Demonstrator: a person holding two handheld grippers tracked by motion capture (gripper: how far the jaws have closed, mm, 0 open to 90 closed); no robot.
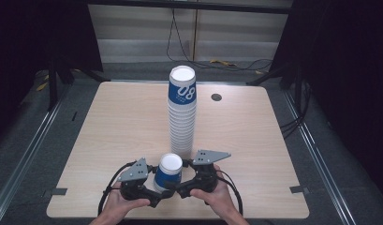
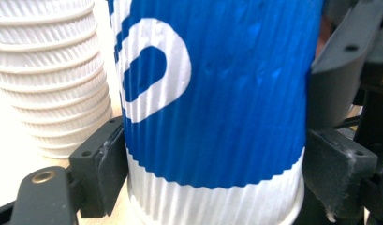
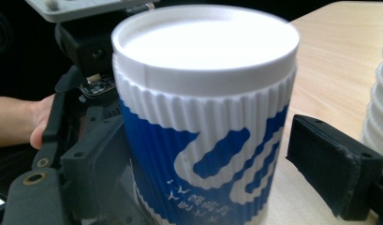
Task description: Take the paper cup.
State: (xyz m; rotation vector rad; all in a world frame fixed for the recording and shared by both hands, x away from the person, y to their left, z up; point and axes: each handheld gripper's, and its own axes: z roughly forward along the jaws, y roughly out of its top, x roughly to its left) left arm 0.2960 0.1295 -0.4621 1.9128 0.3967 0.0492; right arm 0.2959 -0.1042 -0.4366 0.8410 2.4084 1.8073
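On the table [image 1: 109,140], just before the tall cup stack [image 1: 182,117], the upside-down blue-and-white ribbed cup [image 1: 168,172] is clamped by the left gripper [image 1: 154,187], while the right gripper [image 1: 180,185] is spread clear, so the stack could be toppled if nudged.

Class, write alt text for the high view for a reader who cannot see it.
Two hand-held grippers, left and right, flank an upside-down blue-and-white paper cup at the near edge of a wooden table. Behind it rises a tall stack of cups.
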